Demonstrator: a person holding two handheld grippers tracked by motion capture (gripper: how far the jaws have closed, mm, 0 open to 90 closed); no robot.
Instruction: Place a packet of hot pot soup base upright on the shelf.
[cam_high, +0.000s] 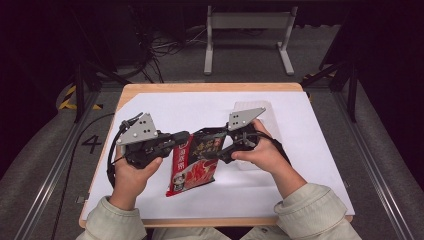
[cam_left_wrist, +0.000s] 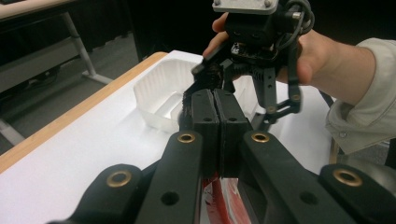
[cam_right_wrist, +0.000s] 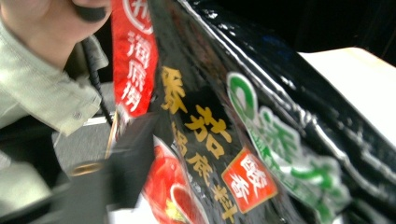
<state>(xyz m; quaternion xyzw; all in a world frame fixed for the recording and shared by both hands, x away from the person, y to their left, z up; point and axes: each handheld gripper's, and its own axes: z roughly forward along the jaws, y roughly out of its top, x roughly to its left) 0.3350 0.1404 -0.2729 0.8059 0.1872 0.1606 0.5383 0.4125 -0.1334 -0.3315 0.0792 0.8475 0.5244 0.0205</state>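
A red and black sauce packet (cam_high: 192, 167) with yellow lettering hangs tilted over the white table sheet, its lower end near the sheet. My left gripper (cam_high: 184, 137) is shut on its upper left edge; in the left gripper view the jaws (cam_left_wrist: 215, 105) meet with the red foil (cam_left_wrist: 219, 200) pinched below them. My right gripper (cam_high: 210, 145) reaches the packet's upper right edge with its jaws spread apart (cam_left_wrist: 231, 93). In the right gripper view the packet (cam_right_wrist: 210, 130) stands very close, one blurred black finger (cam_right_wrist: 128, 163) lies on its near side, and the other is hidden behind it.
A translucent white plastic tray (cam_high: 272, 127) sits on the sheet just behind my right hand, also seen past my left jaws as the tray (cam_left_wrist: 159, 93). The white sheet (cam_high: 200, 107) covers a wooden table. A metal table frame (cam_high: 247, 20) stands on the floor beyond.
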